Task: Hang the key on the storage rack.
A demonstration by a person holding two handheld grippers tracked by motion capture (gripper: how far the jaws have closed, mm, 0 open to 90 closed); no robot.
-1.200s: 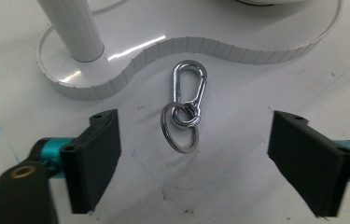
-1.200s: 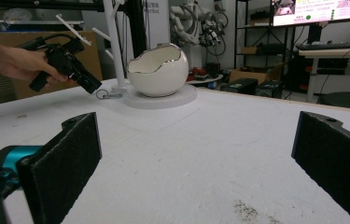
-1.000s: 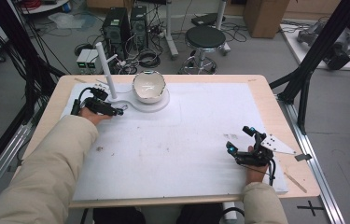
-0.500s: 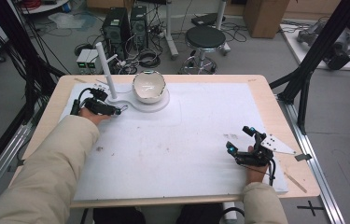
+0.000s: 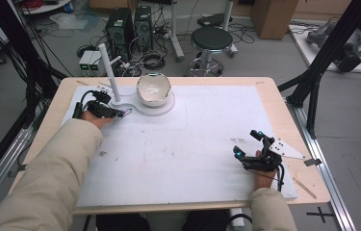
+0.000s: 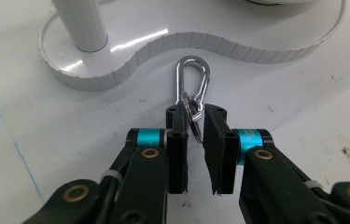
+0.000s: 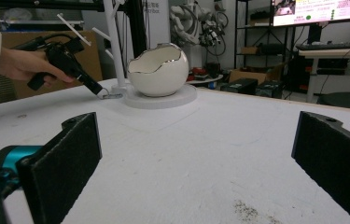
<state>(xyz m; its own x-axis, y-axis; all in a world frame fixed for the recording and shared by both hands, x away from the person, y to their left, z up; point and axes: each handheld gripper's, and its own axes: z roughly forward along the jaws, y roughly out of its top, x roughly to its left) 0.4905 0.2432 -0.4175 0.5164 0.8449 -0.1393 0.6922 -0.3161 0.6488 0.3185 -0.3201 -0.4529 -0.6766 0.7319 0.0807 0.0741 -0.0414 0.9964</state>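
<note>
A silver carabiner point(image 6: 192, 81) lies on the white mat just in front of the white stand base point(image 6: 130, 51). A small ring hangs from its near end, and my left gripper point(image 6: 196, 114) is shut on that ring. From above, the left gripper point(image 5: 119, 114) sits at the far left beside the stand's pole point(image 5: 109, 72) and the white egg-shaped bowl point(image 5: 153, 89). My right gripper point(image 5: 246, 143) rests near the front right of the mat, open and holding nothing. In the right gripper view its wide-apart jaws frame the bowl point(image 7: 157, 70) and the left gripper point(image 7: 99, 91) far off.
The white mat point(image 5: 192, 139) covers most of the wooden table point(image 5: 284, 110). Black frame struts point(image 5: 322, 57) stand off the right edge. A stool point(image 5: 212, 41) and computer cases point(image 5: 122, 26) are on the floor beyond the far edge.
</note>
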